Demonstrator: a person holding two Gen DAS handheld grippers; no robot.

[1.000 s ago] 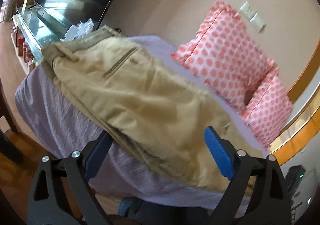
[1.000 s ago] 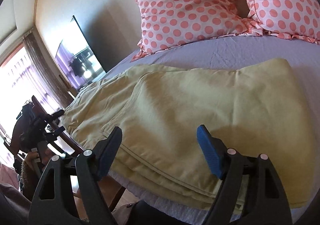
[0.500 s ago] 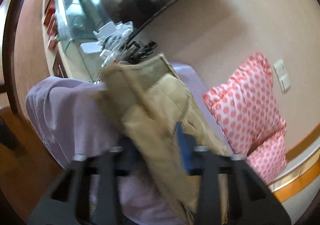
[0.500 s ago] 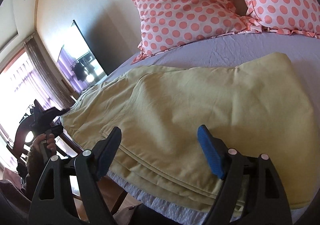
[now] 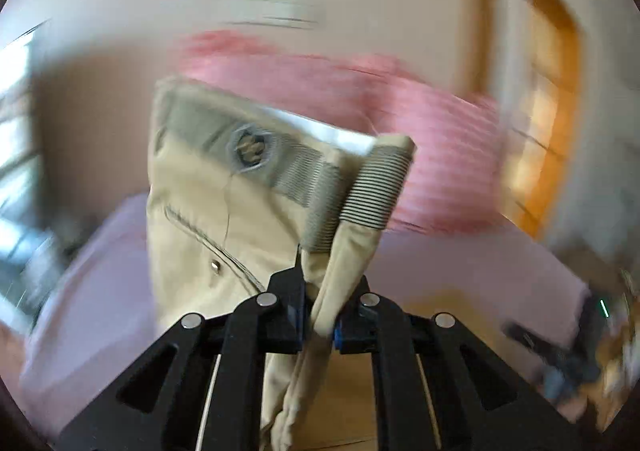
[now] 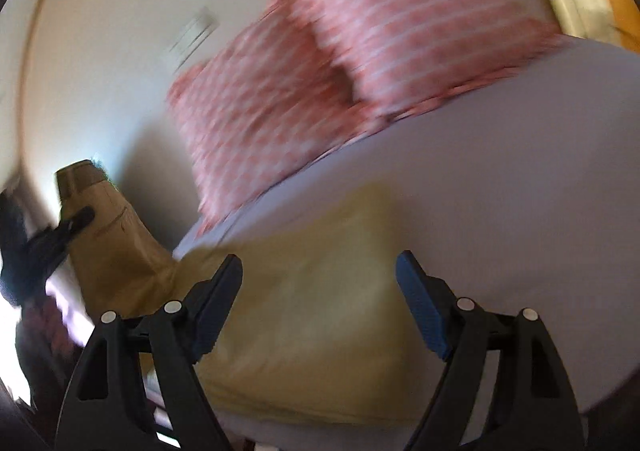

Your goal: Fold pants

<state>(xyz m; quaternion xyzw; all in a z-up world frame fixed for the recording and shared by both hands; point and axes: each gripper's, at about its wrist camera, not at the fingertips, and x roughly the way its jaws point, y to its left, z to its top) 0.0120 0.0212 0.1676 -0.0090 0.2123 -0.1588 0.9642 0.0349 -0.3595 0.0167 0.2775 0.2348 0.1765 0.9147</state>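
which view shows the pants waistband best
Left wrist view: the waistband fills the frame, button and ribbed elastic visible, fabric below it pinched in the left gripper. Right wrist view shows it small and blurred at far left.

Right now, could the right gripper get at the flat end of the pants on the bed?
Probably yes: the right gripper is open over the pants, nothing between them.
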